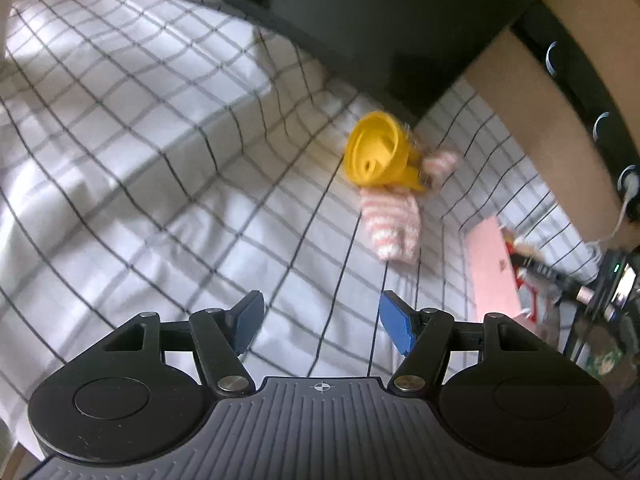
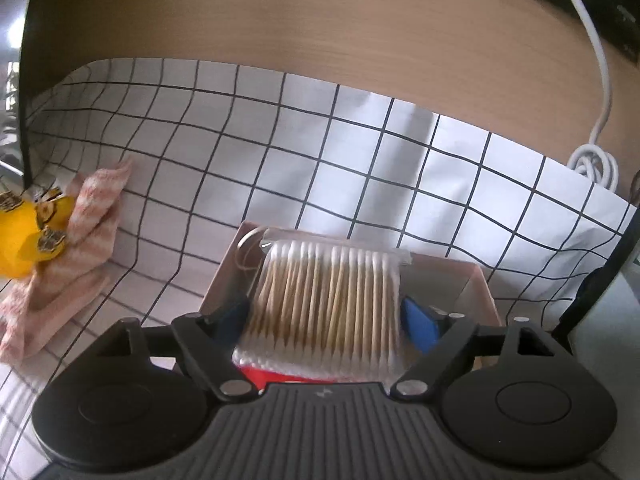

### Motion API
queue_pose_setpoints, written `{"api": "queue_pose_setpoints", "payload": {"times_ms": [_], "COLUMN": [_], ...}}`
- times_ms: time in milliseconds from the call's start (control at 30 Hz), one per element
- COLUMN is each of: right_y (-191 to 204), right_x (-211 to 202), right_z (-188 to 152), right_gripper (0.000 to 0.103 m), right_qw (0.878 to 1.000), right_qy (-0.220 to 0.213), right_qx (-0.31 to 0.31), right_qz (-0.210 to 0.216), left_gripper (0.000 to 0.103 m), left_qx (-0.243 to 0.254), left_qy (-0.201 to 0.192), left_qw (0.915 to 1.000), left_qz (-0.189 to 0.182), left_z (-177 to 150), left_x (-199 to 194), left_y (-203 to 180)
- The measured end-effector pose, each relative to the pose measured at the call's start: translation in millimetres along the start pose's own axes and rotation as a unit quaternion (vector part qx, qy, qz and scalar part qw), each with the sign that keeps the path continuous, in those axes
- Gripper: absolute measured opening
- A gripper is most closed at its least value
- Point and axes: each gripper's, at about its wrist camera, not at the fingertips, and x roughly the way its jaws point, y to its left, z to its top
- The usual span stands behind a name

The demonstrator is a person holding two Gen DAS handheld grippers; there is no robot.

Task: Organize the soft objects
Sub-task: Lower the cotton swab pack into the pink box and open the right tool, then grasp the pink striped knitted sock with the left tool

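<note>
Clear-wrapped pack of wooden cotton swabs: between the spread blue pads of the right gripper, right pad clear of it, over an open pink cardboard box on the white black-grid bedsheet. Left gripper: spread, empty. Pink-striped fuzzy cloth under a yellow rolled band, near the box.

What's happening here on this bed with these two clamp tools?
A person is tidying small items on a checked bedsheet with a handheld gripper in each hand. The right gripper has a pack of cotton swabs between its fingers, over a pink box; the right pad stands a little clear of the pack. The left gripper is open and empty, pointing toward a yellow toy lying on a pink striped cloth further along the bed.
</note>
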Motion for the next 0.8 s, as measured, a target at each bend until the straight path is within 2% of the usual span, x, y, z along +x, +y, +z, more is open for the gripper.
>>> {"api": "queue_pose_setpoints", "payload": {"times_ms": [67,167,333,400,467,567,800], "right_y": [-3.7,-7.6,-5.6,0.9,11.7,29.2,45.4], "right_x": [-10.5,-37.7,-76.8,-87.6,-102.0,-120.1,-133.8], "right_z": [3.4,7.4,7.6,6.7,5.5,12.1,35.3], "right_gripper": [0.083,0.083,0.083,0.083,0.083,0.083,0.083], "right_qw": [1.0,0.999,0.996,0.995,0.989,0.972,0.96], "right_qy": [0.002,-0.033,-0.073,-0.092,-0.129,-0.186,-0.207], "right_qx": [0.012,0.027,0.045,0.046,0.057,0.081,0.124], "right_qz": [0.013,0.025,0.029,0.006,-0.045,-0.119,-0.144], "left_gripper": [0.069,0.069,0.069,0.069,0.069,0.069,0.069], "left_qx": [0.005,0.018,0.036,0.038,0.033,0.044,0.078], "left_qy": [-0.002,0.003,0.026,0.033,0.05,0.067,0.071], "left_qw": [0.9999,0.9996,0.9982,0.9977,0.9964,0.9938,0.9884], "left_qz": [-0.015,-0.02,-0.04,-0.045,-0.06,-0.078,-0.11], "left_z": [14.3,33.1,27.4,16.7,6.3,-0.8,10.2], "left_x": [-6.5,-14.9,-7.3,3.1,16.6,31.9,52.1], "left_y": [2.7,1.2,-3.3,-3.4,-4.3,-13.2,-34.5]}}
